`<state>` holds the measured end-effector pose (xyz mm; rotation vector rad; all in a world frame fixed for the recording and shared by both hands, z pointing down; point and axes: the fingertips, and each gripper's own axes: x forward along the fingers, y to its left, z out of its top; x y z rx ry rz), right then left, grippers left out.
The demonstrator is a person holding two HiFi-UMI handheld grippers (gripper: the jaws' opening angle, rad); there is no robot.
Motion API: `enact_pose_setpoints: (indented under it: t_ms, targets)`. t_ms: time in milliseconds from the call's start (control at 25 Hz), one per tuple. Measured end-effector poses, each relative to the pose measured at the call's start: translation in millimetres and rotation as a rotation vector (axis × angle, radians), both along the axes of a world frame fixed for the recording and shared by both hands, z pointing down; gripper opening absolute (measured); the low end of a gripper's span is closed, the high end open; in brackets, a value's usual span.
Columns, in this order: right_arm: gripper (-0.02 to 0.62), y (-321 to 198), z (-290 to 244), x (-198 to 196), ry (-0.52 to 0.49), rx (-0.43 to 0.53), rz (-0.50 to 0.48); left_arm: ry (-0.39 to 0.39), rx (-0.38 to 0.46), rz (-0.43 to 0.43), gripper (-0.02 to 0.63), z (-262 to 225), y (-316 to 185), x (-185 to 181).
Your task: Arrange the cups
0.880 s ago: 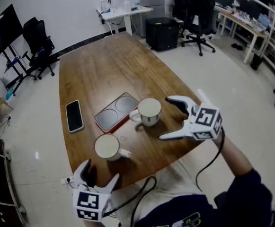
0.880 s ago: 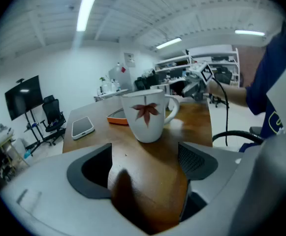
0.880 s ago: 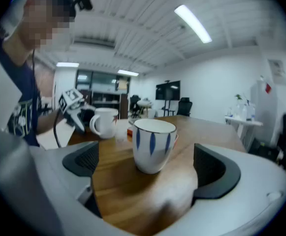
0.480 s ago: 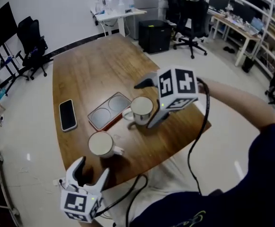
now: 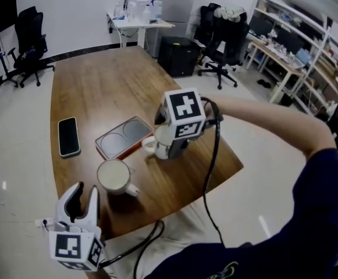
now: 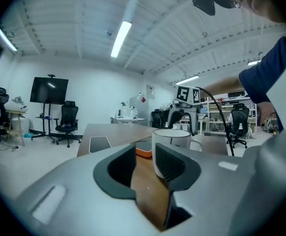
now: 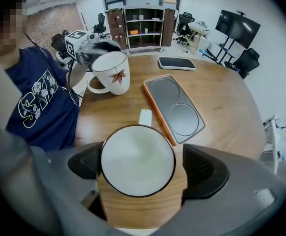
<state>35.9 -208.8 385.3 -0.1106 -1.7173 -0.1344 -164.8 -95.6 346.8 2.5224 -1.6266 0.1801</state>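
Two white mugs stand on the wooden table (image 5: 99, 92). The near mug (image 5: 113, 176) has its handle toward the table's front edge; the left gripper view shows this mug (image 6: 171, 140) ahead of the fingertips. My left gripper (image 5: 82, 197) hovers at the front edge, open, with nothing between its jaws. My right gripper (image 5: 170, 143) points straight down over the far mug (image 5: 157, 147). In the right gripper view that mug (image 7: 138, 161) sits between the wide jaws; a gap shows at the right pad (image 7: 198, 167), so they are open.
An orange-rimmed tray (image 5: 125, 137) with two round recesses lies just behind the mugs, and a black phone (image 5: 68, 136) lies to its left. Office chairs, desks and shelves stand around the room beyond the table.
My right gripper swung from the right of the far mug to above it and turned downward, so its jaws now straddle the mug. The left gripper stayed by the front edge.
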Motion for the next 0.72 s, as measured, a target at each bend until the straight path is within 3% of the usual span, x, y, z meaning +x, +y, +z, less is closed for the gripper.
enact_pose_setpoints:
  t_ms: [40,80,240,320,720]
  targets:
    - [0.476,1.1,-1.0,1.4,0.011,-0.006,-0.001,0.0,0.005,-0.01,0.111,-2.8,-1.9,-0.1]
    - [0.468,1.7,-2.5,2.6,0.021,-0.012,-0.003,0.004,0.003,-0.012,0.106,-5.3,-3.6,0.7]
    - [0.468,5.0,6.7,1.5,0.048,-0.013,-0.02,0.016,-0.01,0.0,0.106,-8.2,-7.1,1.4]
    - [0.429,2.2,14.4,1.7,0.065,0.02,-0.03,0.011,-0.003,0.001,0.106,-7.9,-8.2,0.9]
    - [0.425,-2.7,15.0,6.2,0.142,0.046,-0.02,0.012,0.01,-0.001,0.107,-10.3,-9.5,0.5]
